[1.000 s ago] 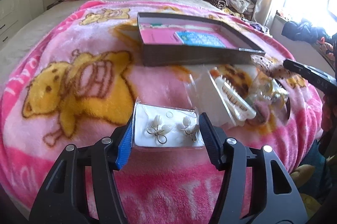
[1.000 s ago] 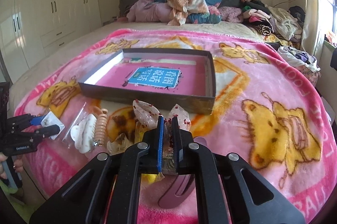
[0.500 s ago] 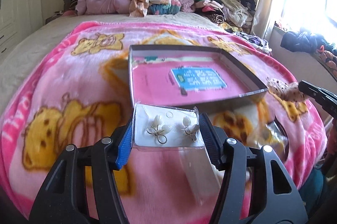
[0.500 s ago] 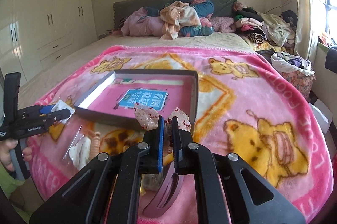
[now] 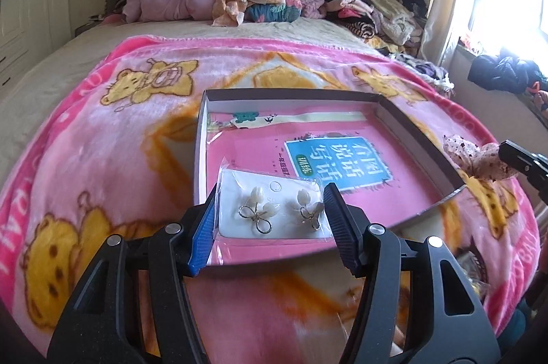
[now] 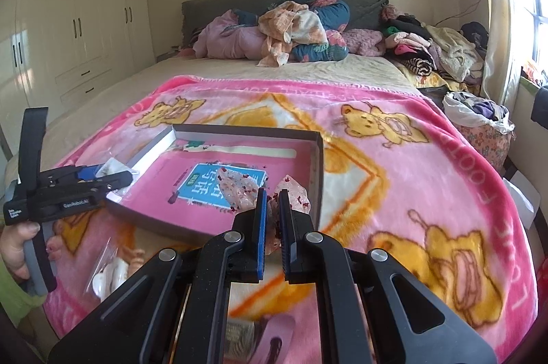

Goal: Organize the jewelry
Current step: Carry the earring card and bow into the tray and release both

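Bedroom: bed (image 6: 144, 83) under a pink bear blanket (image 5: 113, 158), clothes (image 6: 291, 28) piled at the headboard. Your shallow box (image 5: 202, 138) sits mid-blanket with a pink book (image 5: 328, 158) inside. Your left gripper (image 5: 270, 213) clamps a bagged card (image 5: 274, 192) with 2 earrings, hanging above the box's near edge. Your right gripper (image 6: 270, 216) is closed on a speckled bow (image 6: 236, 189), also above the near edge.
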`<state>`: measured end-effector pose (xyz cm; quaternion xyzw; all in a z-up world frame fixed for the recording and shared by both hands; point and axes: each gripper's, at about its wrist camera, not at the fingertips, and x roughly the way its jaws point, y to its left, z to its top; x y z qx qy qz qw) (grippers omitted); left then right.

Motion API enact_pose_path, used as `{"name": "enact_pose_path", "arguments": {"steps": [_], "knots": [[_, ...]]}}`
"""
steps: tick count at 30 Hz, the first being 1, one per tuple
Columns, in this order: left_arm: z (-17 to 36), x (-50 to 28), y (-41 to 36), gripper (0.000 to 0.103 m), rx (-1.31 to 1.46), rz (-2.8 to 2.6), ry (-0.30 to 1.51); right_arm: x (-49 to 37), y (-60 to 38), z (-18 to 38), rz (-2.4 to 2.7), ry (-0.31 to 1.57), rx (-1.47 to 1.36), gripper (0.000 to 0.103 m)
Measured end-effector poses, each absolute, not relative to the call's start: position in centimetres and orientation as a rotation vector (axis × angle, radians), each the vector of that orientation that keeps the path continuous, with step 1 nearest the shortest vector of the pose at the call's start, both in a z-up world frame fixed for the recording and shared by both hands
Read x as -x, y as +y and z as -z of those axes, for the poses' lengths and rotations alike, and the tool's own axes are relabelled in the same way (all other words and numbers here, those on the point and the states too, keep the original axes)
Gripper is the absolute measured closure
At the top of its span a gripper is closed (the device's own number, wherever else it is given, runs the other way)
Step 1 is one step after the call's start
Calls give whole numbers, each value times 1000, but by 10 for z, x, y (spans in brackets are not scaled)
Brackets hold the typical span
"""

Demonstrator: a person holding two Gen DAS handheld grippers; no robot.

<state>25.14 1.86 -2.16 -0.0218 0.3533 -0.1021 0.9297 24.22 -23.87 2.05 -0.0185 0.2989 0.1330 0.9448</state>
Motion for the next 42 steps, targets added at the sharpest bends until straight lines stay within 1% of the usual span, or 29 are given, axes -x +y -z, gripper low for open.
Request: {"name": "enact_pose_path", "arguments": {"steps": [8,16,22,24,26,28,29,30,31,33,34,36,37,39,41,42], "knots": [[40,-275,11,53,30,201,776,-276,-222,-15,-271,622,66,96],[54,-285,8,53,28,208,811,-306,-204,7,-250,662,134,96],[55,-286,5,52,7,208,807,-319,-206,23,-218,690,121,96],[55,-286,4,52,2,209,804,-320,-208,29,-203,698,112,93],[55,-285,3,52,-5,208,803,-321,-209,31,-192,701,107,93],[56,-285,1,52,-9,210,803,-318,-213,33,-189,700,103,90],[55,-285,1,52,-8,210,803,-317,-213,33,-186,697,102,88],[56,-285,1,52,-9,210,804,-315,-214,32,-185,692,101,81],[56,-285,0,52,-10,210,804,-313,-215,32,-189,685,97,77],[56,-285,0,51,-12,206,805,-309,-217,29,-186,667,96,60],[55,-285,-1,51,-13,206,806,-307,-217,28,-184,660,94,57],[55,-285,-1,47,-14,207,806,-302,-219,24,-179,643,82,46],[55,-285,-1,44,-15,204,805,-300,-221,22,-177,633,73,43],[55,-285,-3,39,-21,199,803,-294,-224,17,-170,613,58,30],[53,-283,-4,32,-26,194,796,-289,-227,12,-165,597,47,24],[52,-282,-4,30,-27,193,791,-287,-229,10,-163,590,44,22]]}}
